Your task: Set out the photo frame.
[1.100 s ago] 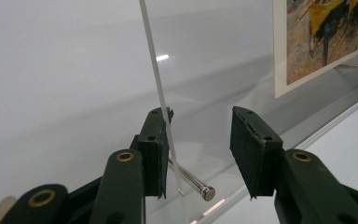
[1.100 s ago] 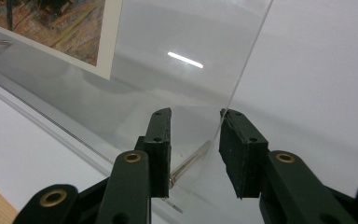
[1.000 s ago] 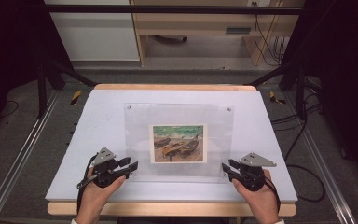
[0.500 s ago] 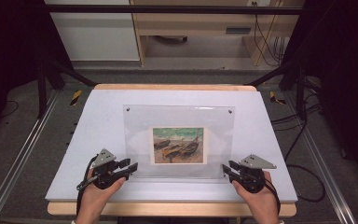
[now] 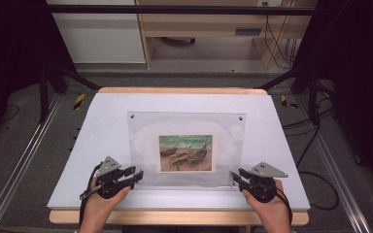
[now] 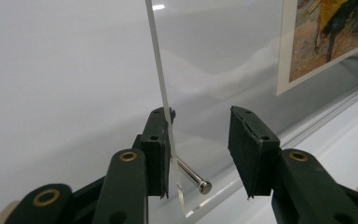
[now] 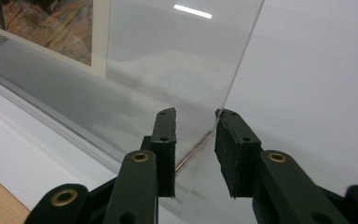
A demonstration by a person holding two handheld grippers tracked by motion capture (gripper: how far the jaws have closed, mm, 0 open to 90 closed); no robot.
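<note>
A clear acrylic picture frame (image 5: 187, 128) stands tilted on its lower edge in the middle of the white table, with a print of boats (image 5: 185, 153) inside it. My left gripper (image 5: 137, 174) is at the frame's lower left corner. In the left gripper view that corner's edge (image 6: 161, 79) rests against one pad, a metal pin (image 6: 193, 177) pokes into the gap, and the other pad stands apart, so the left gripper (image 6: 200, 114) is open. My right gripper (image 5: 235, 174) straddles the lower right corner. In the right gripper view (image 7: 196, 114) one pad touches the sheet's edge and a gap shows.
The white table top (image 5: 102, 126) has a wooden border (image 5: 175, 217) along its near edge. Metal rails (image 5: 24, 160) run along both sides. Cables (image 5: 315, 131) lie on the floor at the right, and a cabinet stands beyond the table.
</note>
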